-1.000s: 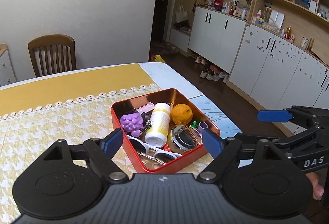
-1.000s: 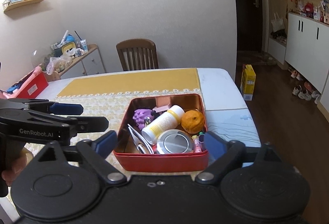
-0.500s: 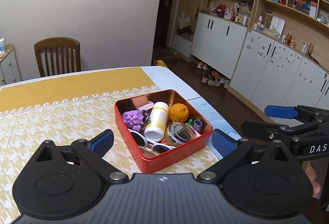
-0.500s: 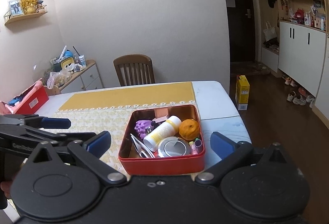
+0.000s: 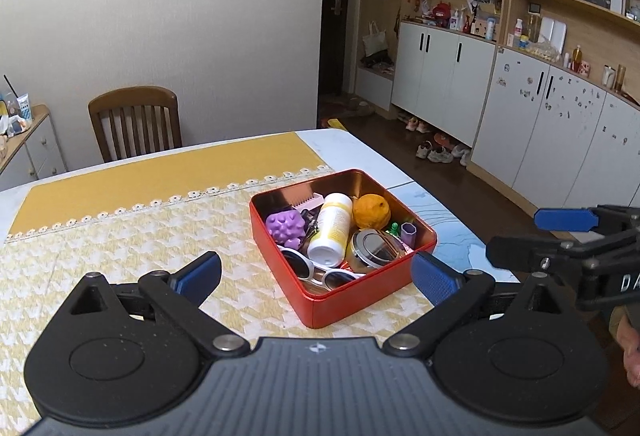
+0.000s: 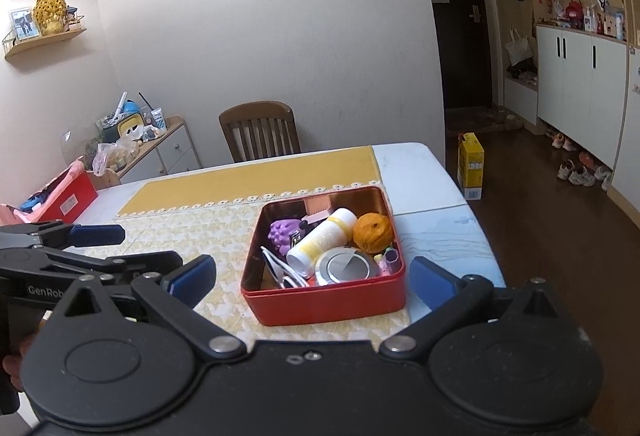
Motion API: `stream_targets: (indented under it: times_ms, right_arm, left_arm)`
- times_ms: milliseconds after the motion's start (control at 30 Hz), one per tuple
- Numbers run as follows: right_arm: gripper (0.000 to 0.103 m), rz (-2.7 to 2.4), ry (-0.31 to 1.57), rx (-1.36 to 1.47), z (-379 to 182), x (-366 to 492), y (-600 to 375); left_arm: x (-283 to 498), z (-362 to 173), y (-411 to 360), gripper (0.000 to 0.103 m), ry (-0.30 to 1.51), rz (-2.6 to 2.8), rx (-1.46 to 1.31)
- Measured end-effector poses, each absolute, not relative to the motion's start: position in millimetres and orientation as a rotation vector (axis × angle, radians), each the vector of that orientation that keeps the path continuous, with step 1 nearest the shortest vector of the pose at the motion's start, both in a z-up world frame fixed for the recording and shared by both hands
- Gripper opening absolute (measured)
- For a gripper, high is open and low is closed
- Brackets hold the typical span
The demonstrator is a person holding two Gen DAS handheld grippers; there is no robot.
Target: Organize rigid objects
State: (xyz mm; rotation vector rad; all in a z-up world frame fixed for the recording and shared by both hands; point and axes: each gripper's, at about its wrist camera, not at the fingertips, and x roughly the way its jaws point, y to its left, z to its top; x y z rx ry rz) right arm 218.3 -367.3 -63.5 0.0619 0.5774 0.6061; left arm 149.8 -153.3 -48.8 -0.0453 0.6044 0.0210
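Left wrist view: my left gripper (image 5: 316, 276) is spread wide and empty, near the red tin (image 5: 362, 292), which holds a white bottle (image 5: 331, 230), an orange (image 5: 372, 211) and sunglasses (image 5: 316, 270).

Right wrist view: my right gripper (image 6: 312, 274) is wide open too, holding nothing. Sorting looks finished; next I'd back away.

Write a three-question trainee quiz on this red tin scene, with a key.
1. True or false: the left gripper is open and holds nothing.
2. What lies between the purple bumpy toy and the orange in the red tin?
A. white bottle
B. spoon
C. mug
3. Which furniture stands beyond the table?

Key: 1 true; 2 A; 3 a wooden chair.
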Motion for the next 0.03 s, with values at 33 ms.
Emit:
stream_targets:
  times_ms: [33]
  right_arm:
    - [0.103, 0.608, 0.579, 0.060, -64.2, 217.4, -365.9]
  left_arm:
    - [149.5, -48.5, -152.9, 0.102, 0.603, 0.020, -0.043]
